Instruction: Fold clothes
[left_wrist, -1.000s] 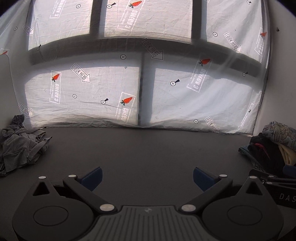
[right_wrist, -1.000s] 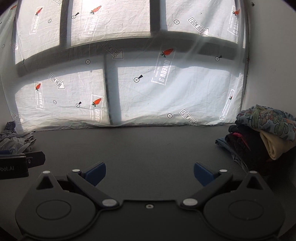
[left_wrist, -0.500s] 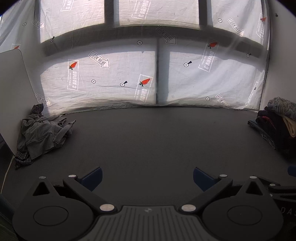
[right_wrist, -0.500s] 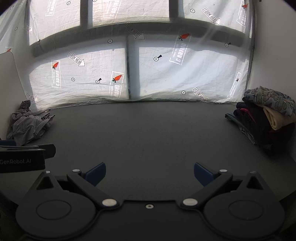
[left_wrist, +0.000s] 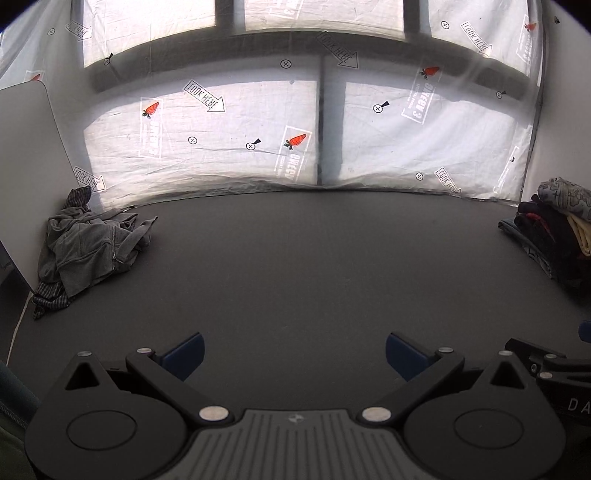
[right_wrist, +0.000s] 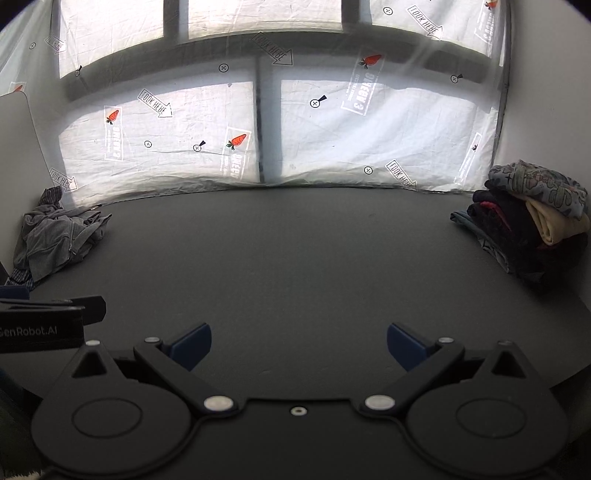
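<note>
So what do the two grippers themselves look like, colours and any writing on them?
Both are matte black. The left gripper and right gripper each have two angled link arms with silver pivot pins, round black discs at the base, and blue fingertip pads. The left one has a ribbed grey panel in the middle. Seen from the right camera, its side reads "GenRobot.AI" in white.

2 clothes piles (left_wrist: 88, 247), 2 grippers (left_wrist: 293, 354)

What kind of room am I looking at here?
Probably a makeshift recording workspace for folding laundry, not a home. A wide dark grey table carries a crumpled grey zip jacket on one side and a stack of folded clothes on the other, while a printed white plastic sheet covers the windows.
</note>
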